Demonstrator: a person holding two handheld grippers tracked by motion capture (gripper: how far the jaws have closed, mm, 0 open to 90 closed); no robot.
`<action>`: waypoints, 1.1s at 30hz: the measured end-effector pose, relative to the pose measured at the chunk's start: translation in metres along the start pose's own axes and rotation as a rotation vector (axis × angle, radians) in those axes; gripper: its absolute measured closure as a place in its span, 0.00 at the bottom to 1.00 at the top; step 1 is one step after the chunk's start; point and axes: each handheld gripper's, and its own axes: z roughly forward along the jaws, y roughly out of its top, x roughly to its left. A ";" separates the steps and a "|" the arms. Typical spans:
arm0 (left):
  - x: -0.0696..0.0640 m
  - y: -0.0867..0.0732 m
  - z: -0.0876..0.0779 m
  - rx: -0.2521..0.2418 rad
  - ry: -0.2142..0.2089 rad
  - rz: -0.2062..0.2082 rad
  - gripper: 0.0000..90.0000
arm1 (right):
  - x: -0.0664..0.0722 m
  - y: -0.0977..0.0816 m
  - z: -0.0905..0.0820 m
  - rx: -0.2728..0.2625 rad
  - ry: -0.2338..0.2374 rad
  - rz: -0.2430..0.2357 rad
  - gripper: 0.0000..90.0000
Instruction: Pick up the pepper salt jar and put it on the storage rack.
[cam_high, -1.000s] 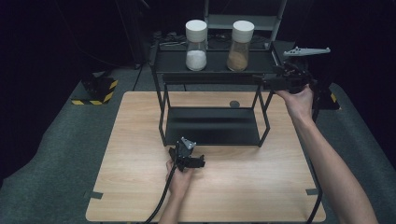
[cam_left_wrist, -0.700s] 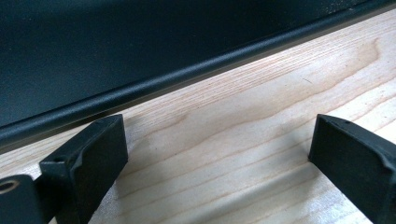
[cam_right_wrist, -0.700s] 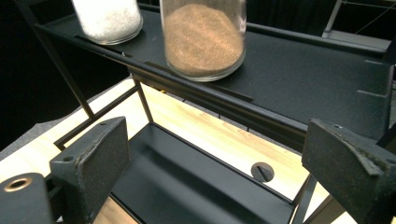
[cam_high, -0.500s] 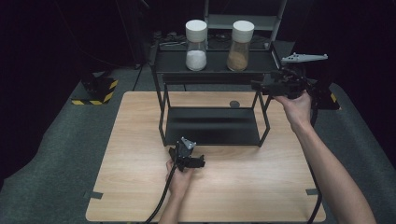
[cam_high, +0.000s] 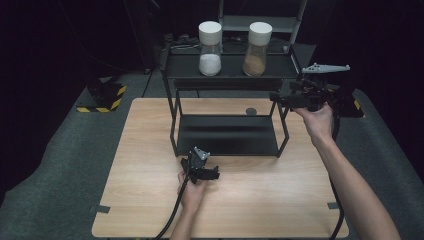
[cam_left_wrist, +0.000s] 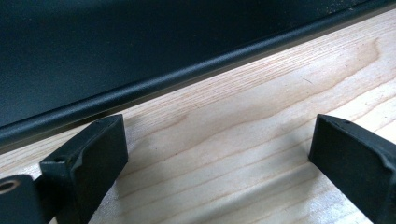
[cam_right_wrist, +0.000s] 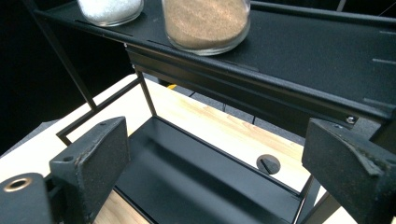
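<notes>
A black two-level rack (cam_high: 227, 70) stands at the back of the wooden table (cam_high: 150, 200). On its top shelf are two white-capped jars: one with white grains (cam_high: 210, 42) (cam_right_wrist: 109, 9) and one with brown powder (cam_high: 257, 42) (cam_right_wrist: 205, 23). My right gripper (cam_high: 277, 97) (cam_right_wrist: 219, 140) hovers at the rack's right end, level with the top shelf, jaws open and empty, pointing left. My left gripper (cam_high: 197, 165) (cam_left_wrist: 219, 140) rests low on the table just in front of the rack's lower shelf (cam_left_wrist: 116, 51), open, with bare wood between its jaws.
A small round black disc (cam_high: 251, 111) (cam_right_wrist: 268, 164) lies on the table behind the lower shelf (cam_high: 225, 135). A yellow-and-black striped block (cam_high: 102, 97) sits on the grey floor at the left. A grey shelf unit (cam_high: 260, 20) stands behind the rack.
My right gripper has sunk slightly beside the rack's top shelf and levelled out. The left gripper and both jars have kept still.
</notes>
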 end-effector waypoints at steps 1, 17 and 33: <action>0.000 0.000 0.000 0.000 0.000 0.000 0.05 | -0.001 -0.001 0.000 0.000 0.001 0.001 0.08; 0.000 0.000 0.000 0.000 0.000 0.000 0.05 | -0.003 -0.014 0.003 0.005 0.002 0.006 0.08; 0.000 0.000 0.000 0.001 0.001 0.002 0.05 | -0.004 -0.027 0.005 0.005 0.012 0.009 0.08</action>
